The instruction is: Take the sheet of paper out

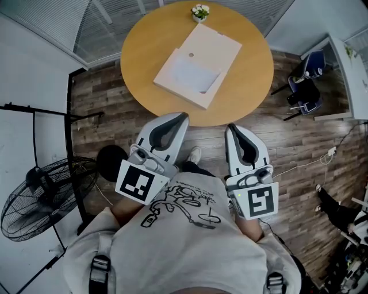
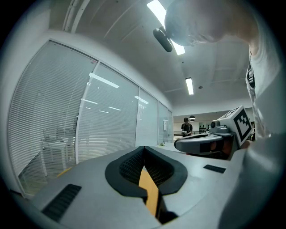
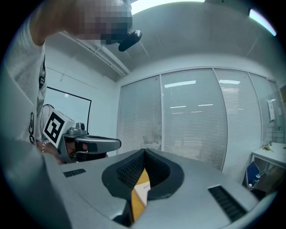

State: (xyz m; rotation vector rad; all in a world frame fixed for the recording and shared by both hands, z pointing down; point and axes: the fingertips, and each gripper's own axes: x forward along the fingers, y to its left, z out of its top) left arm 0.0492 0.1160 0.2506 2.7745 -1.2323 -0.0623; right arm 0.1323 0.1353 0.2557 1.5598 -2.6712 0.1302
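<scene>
**Paper sheet untouched, both claws shut and short of the table**

The pale white sheet of paper lies flat in the nearer half of an open, flat white cardboard folder, which sits near the middle of the round orange-brown wooden table. I would call the task not yet begun.

My main worry is the pick itself. The sheet is thin, flat and almost the same white as the folder, so its edge is hard for me to find. If I come in too low or too blunt, I expect to shove the whole folder across the table toward the small potted plant with white flowers at the far rim. If I bite too deep, I could pinch the folder's wall along with the sheet and lift both. A one-sided tug could also crease or tear the paper, so one claw may have to hold the folder down.

The left claw has its dark ribbed pads meeting at the tips, with nothing between them. The right claw is likewise fully closed and empty. The orange and white seen through its gap is only the distant table and folder. Both claws point level toward the table, held close to my operator's body and well apart from the folder. Neither can take anything until it opens.
</scene>
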